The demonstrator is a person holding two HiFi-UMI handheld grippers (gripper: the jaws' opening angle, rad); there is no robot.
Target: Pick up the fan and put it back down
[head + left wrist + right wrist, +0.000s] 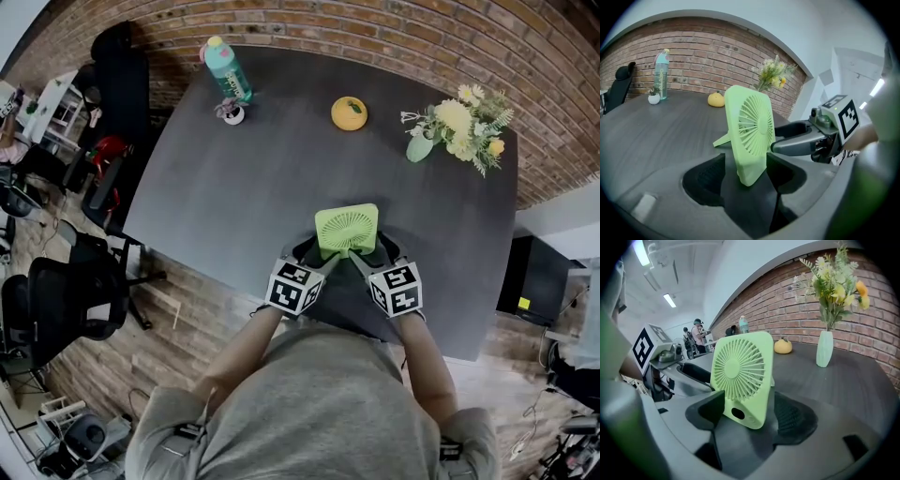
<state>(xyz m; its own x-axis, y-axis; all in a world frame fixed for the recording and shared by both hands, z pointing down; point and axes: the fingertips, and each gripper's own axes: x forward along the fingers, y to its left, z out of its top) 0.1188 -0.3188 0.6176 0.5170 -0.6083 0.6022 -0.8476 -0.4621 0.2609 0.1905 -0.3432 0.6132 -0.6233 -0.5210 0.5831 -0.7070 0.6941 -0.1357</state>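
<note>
A light green square fan [347, 230] stands upright on its kickstand on the dark grey table [244, 187], near the front edge. My left gripper [321, 256] and right gripper [373, 255] reach in from either side at its lower corners. In the left gripper view the fan [750, 136] sits between the spread jaws of my left gripper [746, 174], with a gap beside it, and the right gripper [797, 143] shows beyond. In the right gripper view the fan [743, 376] sits between the open jaws of my right gripper [747, 411]. Neither gripper clamps the fan.
At the table's far side stand a teal bottle [227, 67], a small white pot [232, 114], a yellow-orange round object [349, 113] and a vase of flowers [459, 127]. A brick wall lies behind. Black office chairs [66, 300] stand to the left of the table.
</note>
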